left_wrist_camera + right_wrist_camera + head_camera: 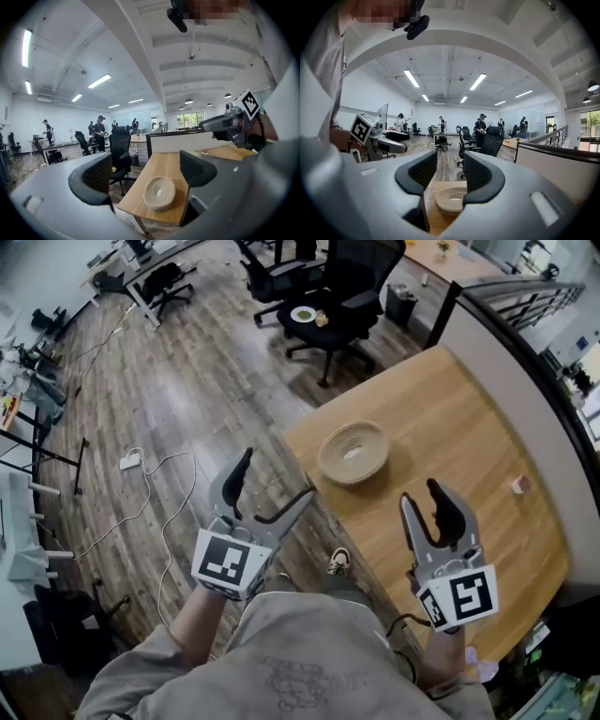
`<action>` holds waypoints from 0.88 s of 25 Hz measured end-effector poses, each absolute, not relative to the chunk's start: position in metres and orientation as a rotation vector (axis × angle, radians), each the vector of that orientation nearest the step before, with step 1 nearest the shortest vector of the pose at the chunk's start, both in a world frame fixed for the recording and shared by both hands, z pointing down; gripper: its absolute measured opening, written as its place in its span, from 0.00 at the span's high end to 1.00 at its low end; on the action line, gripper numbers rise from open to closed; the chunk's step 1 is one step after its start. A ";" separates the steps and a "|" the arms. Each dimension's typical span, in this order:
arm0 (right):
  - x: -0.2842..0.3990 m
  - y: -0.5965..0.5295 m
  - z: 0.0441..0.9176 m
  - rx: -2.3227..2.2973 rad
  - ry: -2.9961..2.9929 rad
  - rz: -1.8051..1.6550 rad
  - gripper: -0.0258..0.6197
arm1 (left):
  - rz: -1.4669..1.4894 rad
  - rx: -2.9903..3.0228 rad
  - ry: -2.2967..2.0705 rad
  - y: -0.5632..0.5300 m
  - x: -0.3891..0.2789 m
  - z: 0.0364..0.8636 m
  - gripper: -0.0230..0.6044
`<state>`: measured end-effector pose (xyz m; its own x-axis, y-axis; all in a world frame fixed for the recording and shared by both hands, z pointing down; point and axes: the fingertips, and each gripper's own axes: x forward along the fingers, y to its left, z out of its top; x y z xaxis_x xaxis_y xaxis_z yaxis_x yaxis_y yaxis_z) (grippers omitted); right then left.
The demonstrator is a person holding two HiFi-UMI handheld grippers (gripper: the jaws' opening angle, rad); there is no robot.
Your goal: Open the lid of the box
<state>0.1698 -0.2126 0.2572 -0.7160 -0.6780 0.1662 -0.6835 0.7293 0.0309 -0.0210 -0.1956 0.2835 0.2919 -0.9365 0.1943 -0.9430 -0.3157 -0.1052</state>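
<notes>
- The left claw (277,476) hangs past the near edge of the table (450,418), over the floor. Its jaws are spread wide and nothing is between them. In the left gripper view (143,171) the box only shows through the gap, well beyond the pads.
- The right claw (422,495) is over the table's near part. Its jaws are apart by a narrower gap and are also empty. The right gripper view (449,171) looks along them toward the box, which lies ahead and not between the pads.
- The pads are dark with a fine ribbed face, set in smooth grey bodies, and each claw carries a cube with a square marker.
- The box (352,452) sits by the table's corner, ahead of both claws and touched by neither.
- It is round, low and tan. It is built of concentric ridged rings like coiled card or fibre (159,192), and its top dips toward a pale centre.
- I cannot make out the seam where the lid meets the body.
- The step looks like the approach, with the lid not yet taken.
- The next move likely calls for one claw to steady the ribbed wall while the other grips the top rim and lifts straight up.
- The table is smooth light wood.
</notes>
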 end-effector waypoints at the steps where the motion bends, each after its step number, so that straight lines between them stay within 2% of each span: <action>1: 0.171 -0.217 0.258 1.073 -2.773 0.049 0.71 | 0.347 2.485 -1.838 -0.197 -0.020 0.285 0.26; 17: 0.142 -0.245 0.281 0.962 -2.793 0.155 0.71 | 0.398 2.475 -1.781 -0.204 -0.023 0.309 0.26; 22: 0.126 -0.258 0.309 0.952 -2.756 0.217 0.71 | 0.514 2.555 -1.706 -0.219 -0.027 0.339 0.24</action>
<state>0.1263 -0.2580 0.3090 -0.7668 -0.5904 0.2518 -0.6225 0.7797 -0.0676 -0.0273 -0.2187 0.3389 0.3458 -0.8940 0.2848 -0.9027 -0.3998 -0.1590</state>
